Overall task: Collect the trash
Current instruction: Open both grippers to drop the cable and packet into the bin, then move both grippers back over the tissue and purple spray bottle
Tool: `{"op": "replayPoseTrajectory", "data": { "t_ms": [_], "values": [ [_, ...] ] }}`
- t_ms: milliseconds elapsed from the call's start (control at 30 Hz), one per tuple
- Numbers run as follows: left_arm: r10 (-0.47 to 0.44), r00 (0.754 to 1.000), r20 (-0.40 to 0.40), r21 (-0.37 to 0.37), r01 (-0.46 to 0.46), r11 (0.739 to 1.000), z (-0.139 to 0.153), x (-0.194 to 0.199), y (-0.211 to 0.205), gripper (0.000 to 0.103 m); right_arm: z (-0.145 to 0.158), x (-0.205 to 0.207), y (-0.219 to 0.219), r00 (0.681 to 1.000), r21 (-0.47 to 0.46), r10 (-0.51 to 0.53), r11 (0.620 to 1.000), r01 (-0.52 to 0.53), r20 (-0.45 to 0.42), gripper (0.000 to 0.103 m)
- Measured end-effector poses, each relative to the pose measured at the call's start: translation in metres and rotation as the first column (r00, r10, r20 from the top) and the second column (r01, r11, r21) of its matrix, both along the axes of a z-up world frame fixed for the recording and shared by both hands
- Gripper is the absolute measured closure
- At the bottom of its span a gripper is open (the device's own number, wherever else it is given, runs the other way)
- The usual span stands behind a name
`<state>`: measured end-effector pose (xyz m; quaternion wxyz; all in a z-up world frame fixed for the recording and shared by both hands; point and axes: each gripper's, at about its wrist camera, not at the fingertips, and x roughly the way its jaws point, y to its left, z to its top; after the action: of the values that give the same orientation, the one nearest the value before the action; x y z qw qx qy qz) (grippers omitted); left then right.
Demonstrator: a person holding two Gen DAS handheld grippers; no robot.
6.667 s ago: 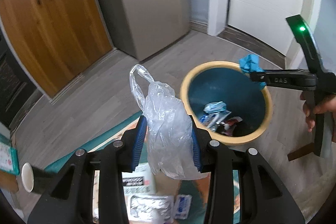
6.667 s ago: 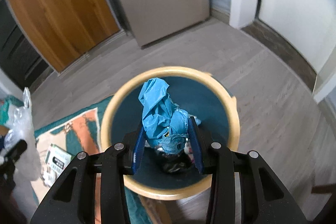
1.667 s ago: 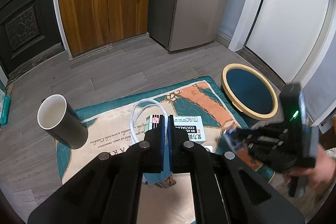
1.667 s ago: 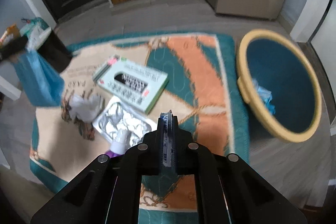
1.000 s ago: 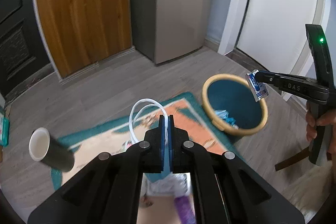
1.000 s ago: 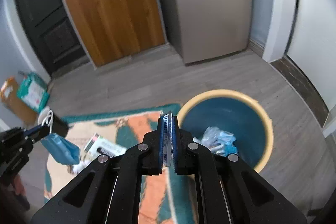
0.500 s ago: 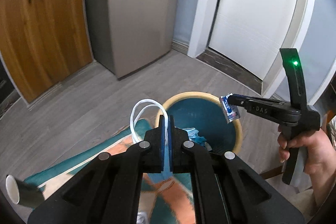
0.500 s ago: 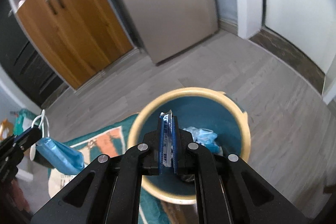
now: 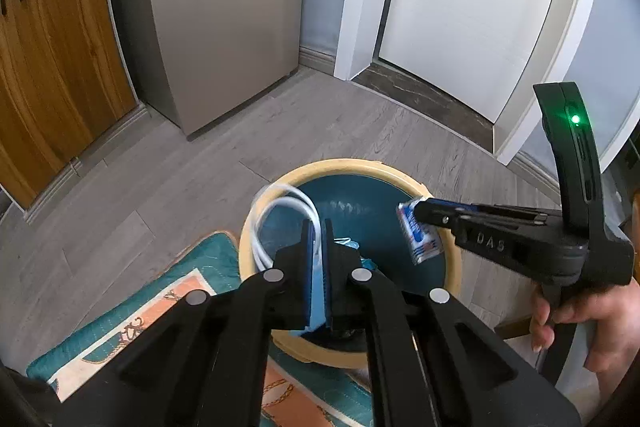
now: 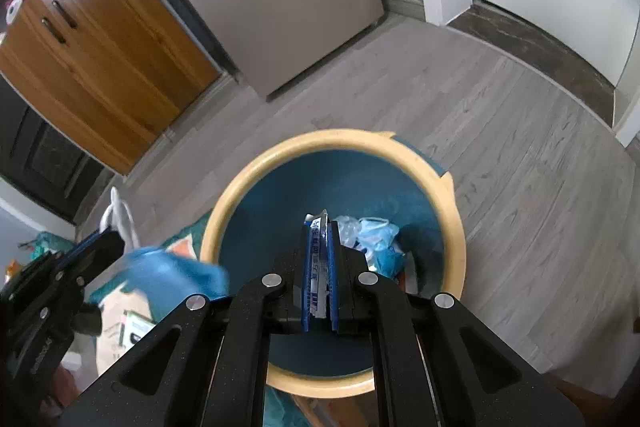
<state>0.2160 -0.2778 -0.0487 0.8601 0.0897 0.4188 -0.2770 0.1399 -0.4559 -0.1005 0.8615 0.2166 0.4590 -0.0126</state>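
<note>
Bin (image 9: 450,279): one, yellow rim, teal inside, on wood floor (image 9: 168,187) at rug (image 9: 132,311) corner; crumpled trash at bottom. Left gripper (image 9: 317,227) over bin's near-left rim, jaws starting to part, blue mask (image 10: 172,277) with white loops between pads. Right gripper (image 10: 319,223) over bin mouth, clamped on one sachet (image 10: 317,267). Hand (image 9: 592,323): one visible. Box (image 10: 134,333): one on rug.
</note>
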Motion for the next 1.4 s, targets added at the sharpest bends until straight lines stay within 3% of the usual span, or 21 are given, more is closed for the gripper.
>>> {"op": "replayPoseTrajectory", "data": {
  "t_ms": [33, 100, 300, 433, 533, 833, 933, 1000, 1133, 1300, 1400],
  "values": [
    [-0.003, 1.000, -0.003, 0.003, 0.003, 1.000, -0.002, 0.000, -0.002, 0.093, -0.001, 0.001, -0.001, 1.000, 0.007, -0.002, 1.000, 0.002, -0.003, 0.095],
    [0.001, 1.000, 0.003, 0.017, -0.001, 1.000, -0.004, -0.001, -0.001, 0.075, -0.004, 0.000, -0.004, 1.000, 0.035, -0.011, 0.999, 0.011, -0.006, 0.095],
    [0.028, 1.000, -0.002, 0.015, -0.028, 1.000, -0.002, -0.016, 0.014, 0.074, -0.003, -0.001, -0.006, 1.000, 0.041, -0.023, 0.999, 0.023, -0.004, 0.094],
    [0.062, 0.998, 0.006, 0.005, -0.062, 0.998, 0.013, -0.028, 0.039, 0.072, 0.004, -0.003, 0.000, 1.000, 0.022, -0.011, 1.000, 0.011, 0.011, 0.080],
    [0.092, 0.995, 0.026, -0.012, -0.092, 0.996, 0.029, -0.041, 0.064, 0.064, 0.012, -0.009, 0.010, 0.999, -0.007, 0.007, 1.000, -0.007, 0.031, 0.073],
    [0.178, 0.980, 0.087, 0.038, -0.182, 0.983, 0.056, -0.088, 0.142, 0.064, 0.038, -0.035, 0.062, 0.994, -0.054, 0.087, 0.995, -0.083, 0.073, 0.070],
    [0.208, 0.973, 0.096, 0.040, -0.212, 0.976, 0.061, -0.104, 0.166, 0.063, 0.044, -0.044, 0.086, 0.989, -0.074, 0.119, 0.991, -0.113, 0.086, 0.062],
    [0.229, 0.968, 0.105, 0.042, -0.234, 0.971, 0.063, -0.113, 0.181, 0.054, 0.048, -0.051, 0.102, 0.985, -0.095, 0.144, 0.986, -0.135, 0.092, 0.054],
    [0.261, 0.959, 0.113, 0.053, -0.268, 0.962, 0.062, -0.127, 0.210, 0.048, 0.053, -0.062, 0.128, 0.978, -0.118, 0.181, 0.979, -0.168, 0.109, 0.040],
    [0.297, 0.946, 0.131, 0.070, -0.308, 0.949, 0.057, -0.138, 0.233, 0.028, 0.058, -0.069, 0.149, 0.968, -0.134, 0.209, 0.972, -0.191, 0.141, 0.015],
    [0.324, 0.935, 0.143, 0.084, -0.338, 0.937, 0.051, -0.142, 0.245, 0.017, 0.055, -0.070, 0.161, 0.964, -0.148, 0.227, 0.967, -0.206, 0.137, 0.008]
  ]
}}
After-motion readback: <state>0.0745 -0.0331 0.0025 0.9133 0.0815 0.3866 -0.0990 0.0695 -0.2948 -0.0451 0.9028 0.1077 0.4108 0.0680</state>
